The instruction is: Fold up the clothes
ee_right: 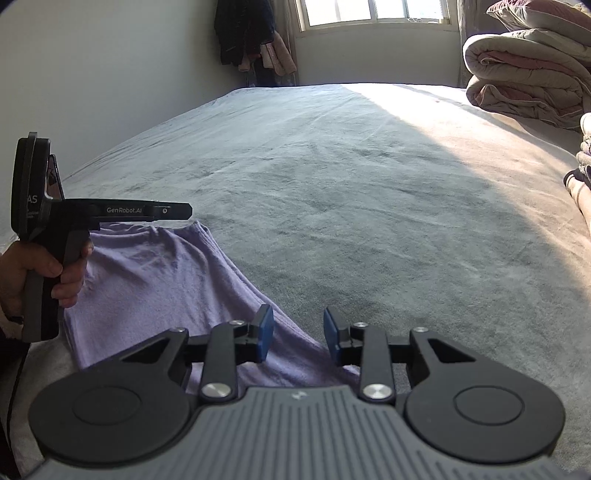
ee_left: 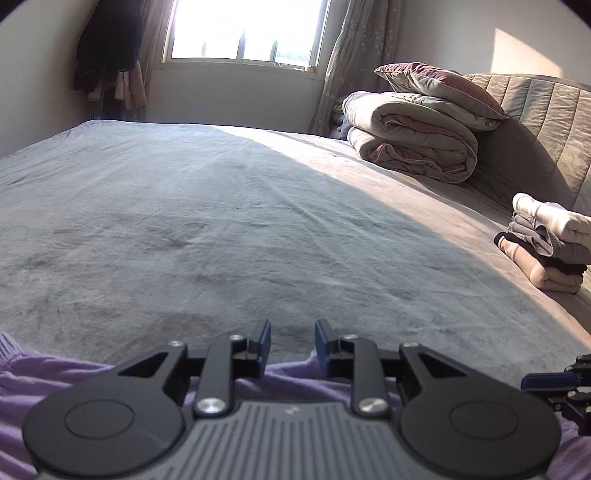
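A lilac garment [ee_right: 159, 280] lies flat on the grey bed sheet [ee_right: 332, 192] at the near left, with one edge running diagonally toward my right gripper. My right gripper [ee_right: 298, 334] is open just above that near edge, with nothing pinched between its blue pads. A hand [ee_right: 48, 273] holds my left gripper [ee_right: 186, 210] level above the garment's far edge. In the left wrist view the left gripper [ee_left: 293, 343] is open over the lilac garment [ee_left: 55, 376], and bare sheet shows through the gap. The right gripper [ee_left: 543, 381] shows at the right edge.
A stack of folded clothes [ee_left: 546, 243] sits on the bed at the right, near the padded headboard [ee_left: 546, 122]. A rolled duvet [ee_left: 410, 136] with a pillow [ee_left: 439, 85] on top lies at the far right. Dark clothes [ee_left: 107, 48] hang beside the window [ee_left: 247, 29].
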Demonstrator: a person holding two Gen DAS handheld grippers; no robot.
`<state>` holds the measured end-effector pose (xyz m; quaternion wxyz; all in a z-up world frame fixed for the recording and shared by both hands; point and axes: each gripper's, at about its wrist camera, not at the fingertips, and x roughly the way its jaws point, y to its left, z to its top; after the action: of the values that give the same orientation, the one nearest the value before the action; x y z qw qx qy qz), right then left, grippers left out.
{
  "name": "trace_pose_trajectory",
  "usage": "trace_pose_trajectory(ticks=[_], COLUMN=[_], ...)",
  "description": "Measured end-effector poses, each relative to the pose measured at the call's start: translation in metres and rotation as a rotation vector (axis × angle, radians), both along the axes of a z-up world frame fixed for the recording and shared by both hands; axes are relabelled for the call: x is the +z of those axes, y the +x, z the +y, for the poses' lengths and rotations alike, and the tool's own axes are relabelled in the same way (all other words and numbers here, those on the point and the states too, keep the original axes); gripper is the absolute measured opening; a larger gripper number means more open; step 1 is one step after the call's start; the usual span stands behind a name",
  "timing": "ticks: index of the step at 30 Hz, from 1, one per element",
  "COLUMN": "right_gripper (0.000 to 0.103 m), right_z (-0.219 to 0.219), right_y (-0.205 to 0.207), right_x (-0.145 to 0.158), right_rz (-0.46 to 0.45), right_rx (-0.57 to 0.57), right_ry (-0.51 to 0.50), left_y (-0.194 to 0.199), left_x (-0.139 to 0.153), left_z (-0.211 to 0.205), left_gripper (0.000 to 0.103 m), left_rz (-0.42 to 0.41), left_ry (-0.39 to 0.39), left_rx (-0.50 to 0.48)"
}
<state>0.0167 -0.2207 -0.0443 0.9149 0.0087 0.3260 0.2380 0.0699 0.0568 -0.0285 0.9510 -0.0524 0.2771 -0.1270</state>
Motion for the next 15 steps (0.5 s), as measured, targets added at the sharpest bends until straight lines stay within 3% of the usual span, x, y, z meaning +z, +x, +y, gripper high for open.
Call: trace_pose_trajectory(ticks=[5,8,11,12,13,15], right_gripper=[0.014,0.013,0.013,0.011,0.002,0.0], right_z=[0.013,0.017,0.02,0.022,0.024,0.027], right_y=[-0.003,-0.003,-0.005,-0.006,-0.007,-0.007], right_x=[-0.002,-0.007,-0.011,-0.011,-0.012,-0.01], right_rz=[-0.024,-0.026,-0.037,-0.047,-0.059,-0.081], right_rx=[0.04,0.042,0.044,0.038,0.027,0.004], right_ry=[-0.028,-0.067,-0.091,-0.107,-0.125,-0.153], left_y=[-0.008,-0.002,-0.001,-0.001,-0.001,-0.002], left_x=[-0.013,-0.032,-0.035,-0.036,-0.036,-0.036], left_z=[-0.009,-0.01,-0.01,-0.011,-0.011,-0.01], left_gripper=[0.026,0.026,0.026,0.026,0.026,0.026], left_rz=[0.007,0.063,0.057,0.055,0.054,0.054], left_ry=[-0.022,-0.024,-0.041,-0.043,-0.043,-0.048], left_rx=[-0.127,-0.133,-0.135,-0.135,-0.135,-0.133])
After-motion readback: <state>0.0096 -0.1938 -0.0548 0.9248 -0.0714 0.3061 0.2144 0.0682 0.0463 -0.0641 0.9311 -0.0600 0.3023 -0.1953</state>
